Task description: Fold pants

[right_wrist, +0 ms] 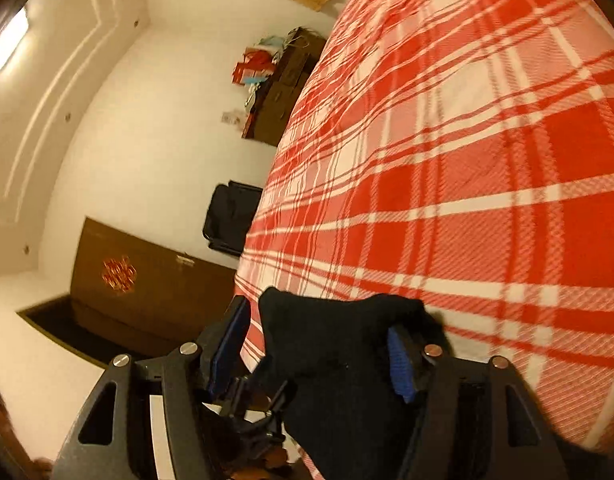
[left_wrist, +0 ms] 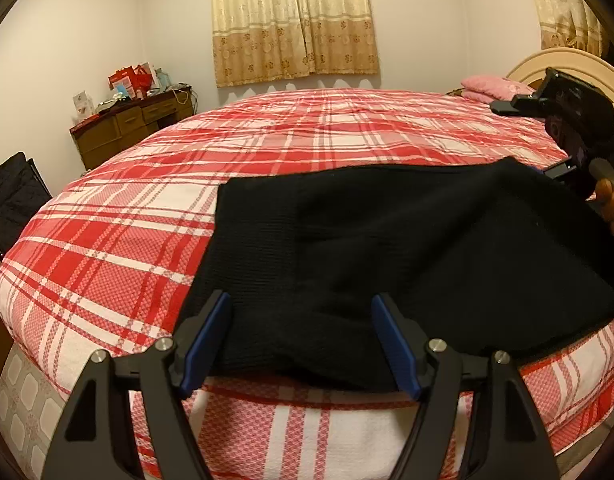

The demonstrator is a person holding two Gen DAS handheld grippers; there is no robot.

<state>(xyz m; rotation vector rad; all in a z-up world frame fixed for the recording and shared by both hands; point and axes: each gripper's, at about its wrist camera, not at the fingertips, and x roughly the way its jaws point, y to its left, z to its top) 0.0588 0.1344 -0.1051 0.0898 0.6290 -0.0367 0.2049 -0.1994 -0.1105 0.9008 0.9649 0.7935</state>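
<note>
Black knit pants (left_wrist: 407, 248) lie folded on the red-and-white plaid bedspread (left_wrist: 147, 208), near the bed's front edge, right of centre. Going left to right in the left wrist view: dark bag (left_wrist: 11, 200) by the wall, wooden dresser (left_wrist: 135, 128) with red boxes on top, curtain (left_wrist: 295, 20) behind the bed, pink pillow (left_wrist: 495, 88) at the headboard. Left gripper (left_wrist: 301, 340) has its blue-padded jaws spread wide, straddling the pants' near edge, not clamped. Right gripper (right_wrist: 319, 352) is tilted hard, jaws apart, black fabric bunched between them and draped over the right pad; can't tell if it's pinched.
</note>
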